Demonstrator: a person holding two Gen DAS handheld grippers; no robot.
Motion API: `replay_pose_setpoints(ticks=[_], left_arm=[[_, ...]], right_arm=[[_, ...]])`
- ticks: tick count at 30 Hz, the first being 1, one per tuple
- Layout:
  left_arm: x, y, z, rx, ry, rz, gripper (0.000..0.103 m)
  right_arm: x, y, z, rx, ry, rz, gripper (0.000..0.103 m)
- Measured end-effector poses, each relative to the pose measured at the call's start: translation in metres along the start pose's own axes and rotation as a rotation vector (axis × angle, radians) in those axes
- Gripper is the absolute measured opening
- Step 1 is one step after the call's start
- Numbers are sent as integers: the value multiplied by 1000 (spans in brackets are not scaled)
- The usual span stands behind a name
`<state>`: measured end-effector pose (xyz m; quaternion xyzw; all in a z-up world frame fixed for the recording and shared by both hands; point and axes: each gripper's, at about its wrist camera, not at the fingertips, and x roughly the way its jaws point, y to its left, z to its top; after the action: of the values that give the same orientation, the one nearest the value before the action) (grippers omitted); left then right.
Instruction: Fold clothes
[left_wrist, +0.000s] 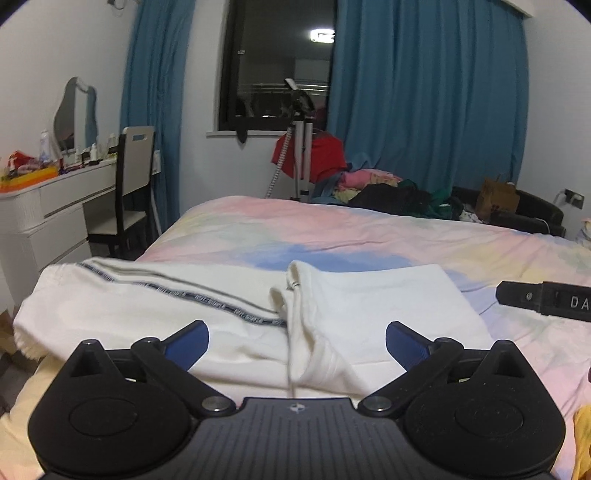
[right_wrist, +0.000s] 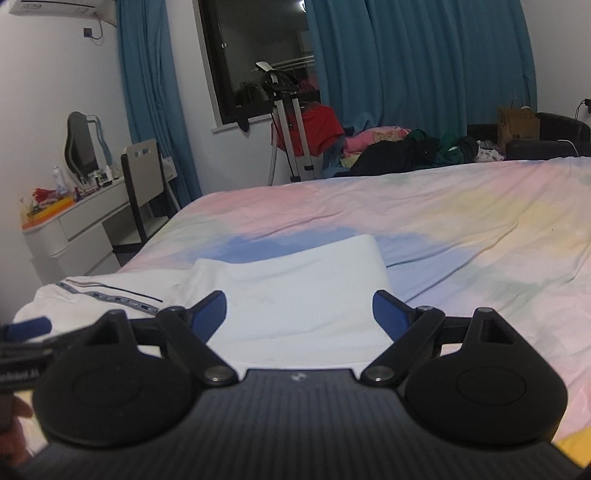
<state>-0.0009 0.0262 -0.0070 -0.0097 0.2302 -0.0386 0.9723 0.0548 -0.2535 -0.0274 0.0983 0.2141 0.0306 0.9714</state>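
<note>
White trousers with a dark patterned side stripe lie on the pastel bed, partly folded, a drawstring hanging at the waist. My left gripper is open and empty just above the near edge of the trousers. My right gripper is open and empty over the folded right part of the trousers. The right gripper's body also shows in the left wrist view, and the left gripper's finger shows at the left edge of the right wrist view.
A pile of clothes lies at the bed's far edge, with a tripod and a red garment behind it. A white dresser and chair stand left of the bed. A yellow cloth shows at the right edge.
</note>
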Motion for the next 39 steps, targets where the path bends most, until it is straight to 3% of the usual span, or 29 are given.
replay_pose_setpoints(ticks=[5,9,19,22,27,34,36,39], left_arm=[[20,21,-6,-92,27,37,103],[29,44,-20,-223,93,81,103],[50,126,-42,-692,245,153,100],[63,154,-51,-847,219,149,93],[71,202,-66,-1085,141,225,83],[81,237,-44,-1034,83,401,75],[89,239,-37,-978,90,422,67],[94,230,-24,-853,59,425,40]], right_arm=[[10,5,-6,-19,10,-1,87],[19,5,-11,-33,22,-11,87],[27,-4,-12,11,48,11,87],[29,-5,-14,22,57,12,87],[33,-11,-16,50,73,12,87],[48,-16,-24,70,117,8,87],[52,-14,-26,54,121,6,87],[65,-7,-34,5,138,4,87]])
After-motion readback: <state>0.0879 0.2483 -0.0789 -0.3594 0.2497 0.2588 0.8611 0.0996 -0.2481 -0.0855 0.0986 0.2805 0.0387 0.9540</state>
